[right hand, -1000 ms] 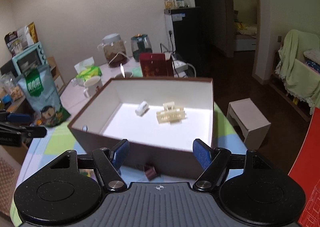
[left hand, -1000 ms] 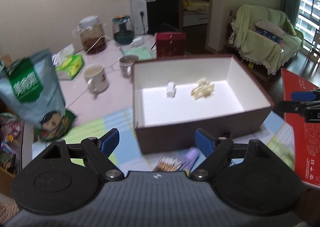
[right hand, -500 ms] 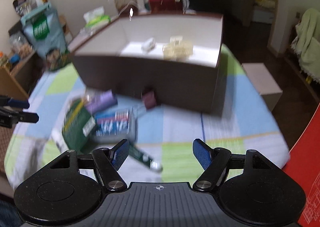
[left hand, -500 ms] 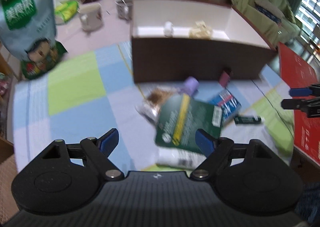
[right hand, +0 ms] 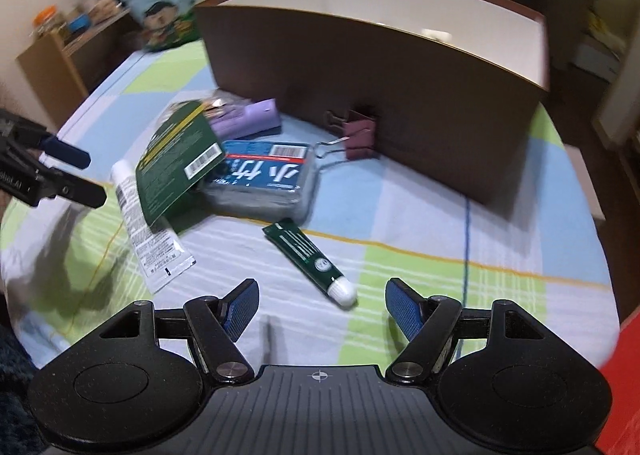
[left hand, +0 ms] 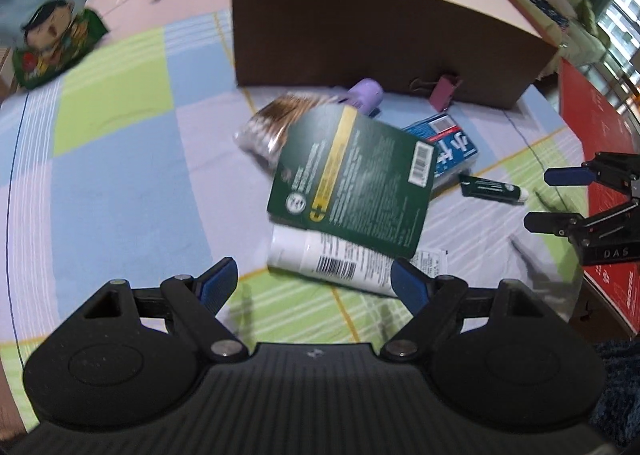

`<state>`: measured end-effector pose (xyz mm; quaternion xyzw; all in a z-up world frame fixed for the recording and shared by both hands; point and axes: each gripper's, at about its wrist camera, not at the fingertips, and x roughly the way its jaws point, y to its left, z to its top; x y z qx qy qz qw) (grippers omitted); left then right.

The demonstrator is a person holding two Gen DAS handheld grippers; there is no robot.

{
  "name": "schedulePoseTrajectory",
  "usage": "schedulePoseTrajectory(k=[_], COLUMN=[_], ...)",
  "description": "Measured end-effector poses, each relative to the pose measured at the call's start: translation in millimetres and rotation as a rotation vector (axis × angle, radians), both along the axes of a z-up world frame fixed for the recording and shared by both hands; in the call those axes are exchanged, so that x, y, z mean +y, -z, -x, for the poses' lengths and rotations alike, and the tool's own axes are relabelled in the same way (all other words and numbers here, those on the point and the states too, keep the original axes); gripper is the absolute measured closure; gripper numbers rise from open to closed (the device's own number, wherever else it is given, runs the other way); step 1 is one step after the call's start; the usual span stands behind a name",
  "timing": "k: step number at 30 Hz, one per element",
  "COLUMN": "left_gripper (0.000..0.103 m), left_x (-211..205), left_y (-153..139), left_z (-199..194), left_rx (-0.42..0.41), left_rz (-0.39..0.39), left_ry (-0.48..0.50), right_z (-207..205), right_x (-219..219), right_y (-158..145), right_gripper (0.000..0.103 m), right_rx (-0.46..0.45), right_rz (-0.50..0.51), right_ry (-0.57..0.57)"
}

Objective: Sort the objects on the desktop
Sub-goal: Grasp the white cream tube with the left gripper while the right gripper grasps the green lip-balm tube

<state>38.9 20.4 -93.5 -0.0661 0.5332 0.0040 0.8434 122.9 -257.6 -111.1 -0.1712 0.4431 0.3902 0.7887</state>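
Both wrists low, seemingly box-facing (left hand: 384,31)

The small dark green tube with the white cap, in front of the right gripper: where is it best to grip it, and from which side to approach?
Probably from above, across the middle of its flat body. The green tube lies alone on the cloth, apart from the blue packet, with its white cap pointing at the open right gripper. Turn the fingers square to its diagonal length; the round cap may slip.

Right gripper (right hand: 320,307) jaws apart, frame bottom. Green tube (right hand: 308,257) centre, white cap nearest. Brown box (right hand: 400,91) upper right; maroon binder clip (right hand: 360,133) touching its wall.
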Motion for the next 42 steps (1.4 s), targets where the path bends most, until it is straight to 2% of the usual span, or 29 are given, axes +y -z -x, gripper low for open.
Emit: schedulePoseTrajectory(k=[8, 13, 22, 23, 25, 26, 28, 33, 36, 42], left_gripper=[0.022, 0.022, 0.022, 0.022, 0.030, 0.040, 0.051, 0.058, 0.057, 0.057], left_x=[0.1, -0.4, -2.4, -3.1, -6.1, -8.0, -12.1, -11.3, -5.6, -3.9], left_y=[8.6, 13.5, 28.2, 28.3, 28.7, 28.7, 28.8, 27.2, 25.5, 26.2], left_z=[5.7, 2.3, -15.8, -16.8, -18.4, -19.0, -19.2, -8.2, 2.8, 12.4], left_rx=[0.032, 0.036, 0.016, 0.014, 0.019, 0.023, 0.031, 0.050, 0.071, 0.085], left_rz=[0.028, 0.058, 0.035, 0.028, 0.003, -0.015, -0.052, -0.098, -0.116, -0.111], left_ry=[-0.125, -0.234, -0.453, -0.459, -0.455, -0.449, -0.423, -0.333, -0.281, -0.307], right_z=[-13.6, -20.7, -28.1, -28.7, -29.6, -29.9, -30.3, -30.2, -28.5, -25.0], right_x=[17.3, 19.8, 14.8, 14.3, 13.7, 13.7, 14.3, 16.7, 17.3, 20.9], right_y=[14.1, 20.6, 25.8, 26.1, 26.3, 26.2, 25.9, 25.2, 26.1, 28.0], right_gripper=[0.030, 0.030, 0.030, 0.030, 0.030, 0.030, 0.030, 0.030, 0.030, 0.030], right_rx=[-0.042, -0.030, -0.004, -0.002, -0.001, 0.000, 0.001, 0.002, 0.002, -0.019], right_rz=[0.036, 0.040, 0.048, 0.048, 0.046, 0.043, 0.038, 0.025, 0.023, 0.024], right_ry=[-0.164, -0.212, -0.272, -0.278, -0.289, -0.294, -0.304, -0.327, -0.340, -0.344])
